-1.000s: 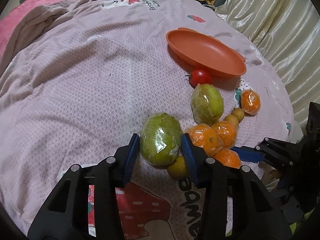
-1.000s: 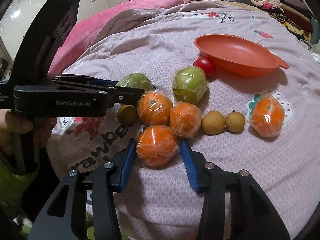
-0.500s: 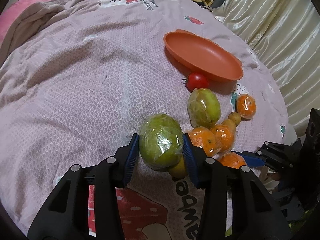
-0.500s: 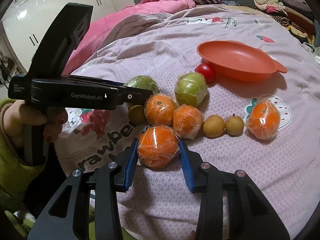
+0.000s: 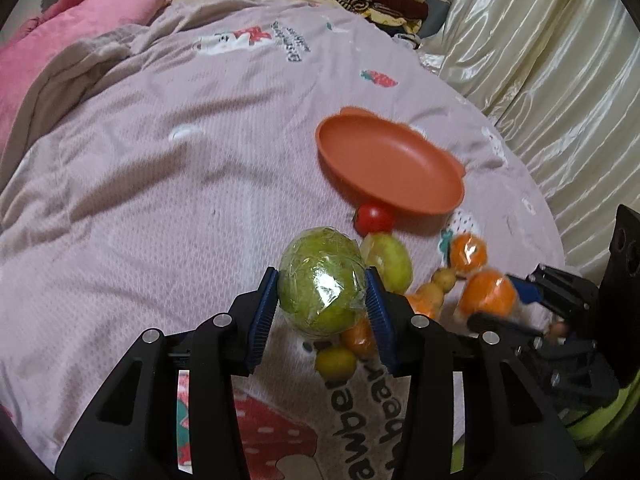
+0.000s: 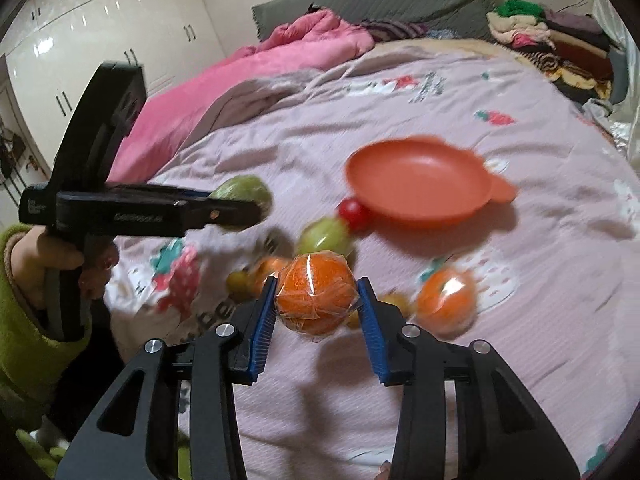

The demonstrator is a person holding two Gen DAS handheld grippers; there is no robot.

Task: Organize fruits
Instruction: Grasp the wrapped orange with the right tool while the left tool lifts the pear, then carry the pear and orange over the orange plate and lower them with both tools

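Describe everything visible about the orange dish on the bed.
The orange dish is a shallow oval dish, plastic-looking with a smooth matte surface, a low raised rim and a small tab handle at one end. It sits right way up on the pink bedspread with nothing in it. A small red tomato lies right against its near rim; whether they touch is unclear. Neither gripper touches it.

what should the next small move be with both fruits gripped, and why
Probably carry both toward the orange dish and stop above it. The left claw is shut on the wrapped green fruit, the right claw on a wrapped orange. Both look clear of the bedspread, and the dish lies empty just beyond the remaining fruit.
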